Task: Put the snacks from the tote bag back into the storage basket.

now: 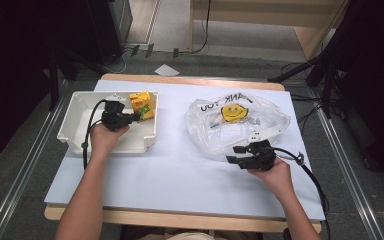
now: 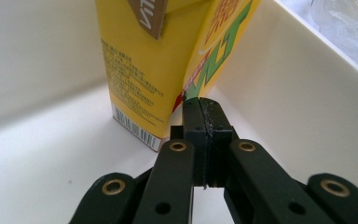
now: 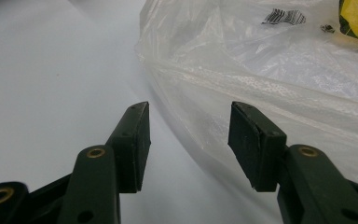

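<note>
Left gripper: jaws pressed together, empty, tips just before the yellow drink carton in the white tray.
Right gripper: jaws apart beside the plastic bag.

White table, tray, plastic bag

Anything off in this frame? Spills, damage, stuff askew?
Nothing stands out. The yellow carton stands upright in a corner of the white bin, no spill. The left gripper is shut just in front of it. The plastic bag lies crumpled on the table, the right gripper open beside it.
</note>
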